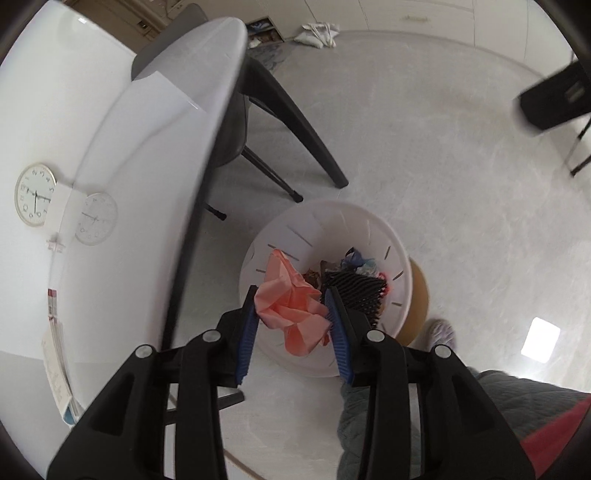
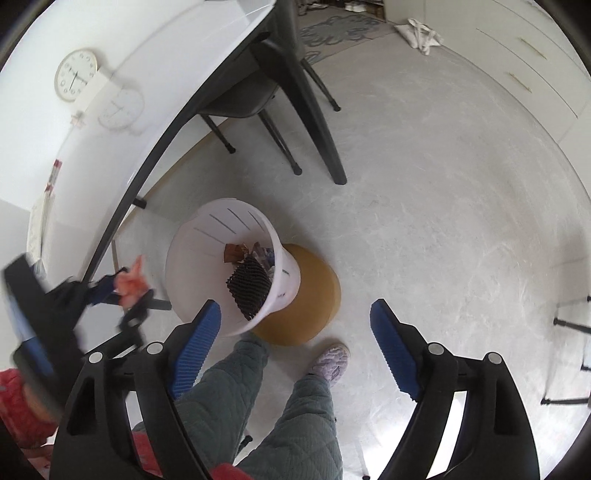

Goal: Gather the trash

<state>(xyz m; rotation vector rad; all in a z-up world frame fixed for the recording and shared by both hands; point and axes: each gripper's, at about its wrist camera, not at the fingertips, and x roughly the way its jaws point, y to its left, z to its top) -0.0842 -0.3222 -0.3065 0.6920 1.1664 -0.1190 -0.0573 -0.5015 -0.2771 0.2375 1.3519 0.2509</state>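
A crumpled pink wrapper [image 1: 293, 312] is pinched between the blue ribbed pads [image 1: 246, 334] of the left tongs [image 1: 291, 314], which are pressed onto it from both sides. The wrapper is held over the near rim of a white slotted bin [image 1: 332, 221], just ahead of the tongs. Inside the bin, ahead and to the right of the pinched wrapper, a black ridged sheet [image 1: 356, 290] is seen on top of a blue crumpled scrap [image 1: 352, 258] and brown bits; no print on them can be read.

The right tongs [image 2: 295, 328] are spread wide with nothing between them; a grey-purple slipper [image 2: 332, 360] and quilted green trouser legs [image 2: 236, 398] are seen in the gap. The bin stands ahead and to the left of these tongs, beside a round tan mat [image 2: 314, 291] on the pale floor [image 2: 443, 221]. The left tongs with the pink wrapper appear blurred at the far left.

Further ahead and to the left, a glossy white surface [image 1: 110, 184] on dark legs is seen, with a wall clock [image 2: 75, 75] bearing black numerals mirrored in it. A dark chair [image 2: 251, 96] stands under it, and white bags [image 2: 419, 33] lie on the floor far ahead. No brand can be made out anywhere
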